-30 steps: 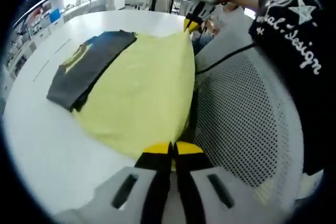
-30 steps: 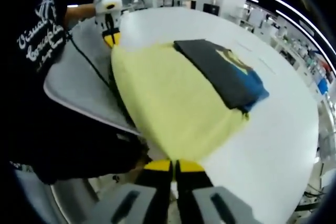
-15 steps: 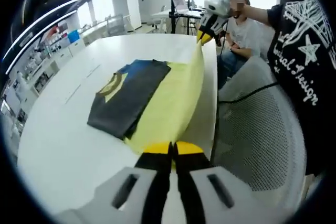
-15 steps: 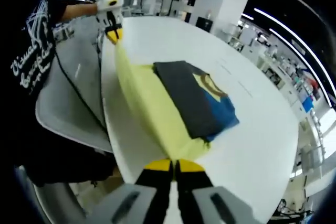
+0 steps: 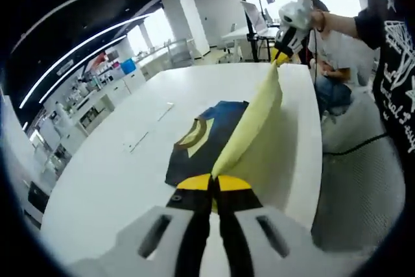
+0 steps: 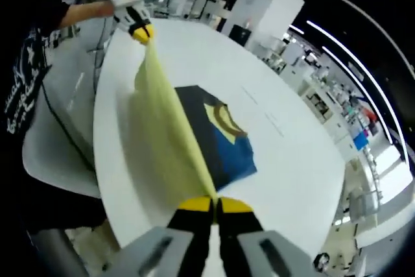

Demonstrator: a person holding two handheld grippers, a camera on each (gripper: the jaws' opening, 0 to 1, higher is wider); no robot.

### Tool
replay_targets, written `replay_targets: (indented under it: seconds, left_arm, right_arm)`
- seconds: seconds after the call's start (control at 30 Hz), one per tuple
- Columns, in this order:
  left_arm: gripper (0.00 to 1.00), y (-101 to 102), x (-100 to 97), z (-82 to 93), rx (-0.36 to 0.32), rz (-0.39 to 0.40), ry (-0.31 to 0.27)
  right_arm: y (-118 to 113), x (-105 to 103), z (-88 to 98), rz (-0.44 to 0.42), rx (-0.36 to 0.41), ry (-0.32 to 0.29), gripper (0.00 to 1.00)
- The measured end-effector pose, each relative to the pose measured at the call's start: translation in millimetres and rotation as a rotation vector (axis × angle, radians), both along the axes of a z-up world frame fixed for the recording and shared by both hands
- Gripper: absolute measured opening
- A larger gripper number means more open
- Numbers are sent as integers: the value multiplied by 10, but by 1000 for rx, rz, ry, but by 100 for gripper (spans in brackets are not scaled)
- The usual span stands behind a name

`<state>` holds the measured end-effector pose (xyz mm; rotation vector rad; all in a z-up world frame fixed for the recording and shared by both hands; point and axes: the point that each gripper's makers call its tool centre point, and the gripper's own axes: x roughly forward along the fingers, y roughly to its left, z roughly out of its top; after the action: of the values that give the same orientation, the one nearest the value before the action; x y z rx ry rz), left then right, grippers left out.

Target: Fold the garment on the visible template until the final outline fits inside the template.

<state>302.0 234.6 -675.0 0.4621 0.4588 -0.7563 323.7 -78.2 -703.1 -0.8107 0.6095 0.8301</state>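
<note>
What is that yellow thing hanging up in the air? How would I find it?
Find the big white round table. Lying on it is a garment, its flat part dark with a blue patch and a yellow collar. The yellow flap rises from it like a sheet, stretched between the left gripper and the right gripper, each shut on one end. It is the only plain yellow part lifted off the table.

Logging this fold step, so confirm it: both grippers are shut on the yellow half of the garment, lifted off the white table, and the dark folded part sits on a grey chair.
One detail is wrong. The dark folded part lies on the white table, not on a chair, as the right gripper view shows. The rest holds: the left gripper and right gripper are shut on the lifted yellow half.
</note>
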Motion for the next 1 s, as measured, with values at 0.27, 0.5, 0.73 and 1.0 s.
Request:
replay_targets:
  seconds: [0.27,0.5,0.73,1.0]
  left_arm:
    - [0,13,326,78,12,63,-87]
    - [0,141,747,57,44,150,-149]
    - [0,198,944,-64,106,184,-160]
    - [0,220,1195,-347,-24,259,-73]
  right_arm:
    - [31,374,68,-70,-19,-85,0]
    - [89,629,141,-115,-29,-135,0]
    - [127,857,40,-174,25,-105,0]
    - [107,1081,-291,-172,-87,-75,0]
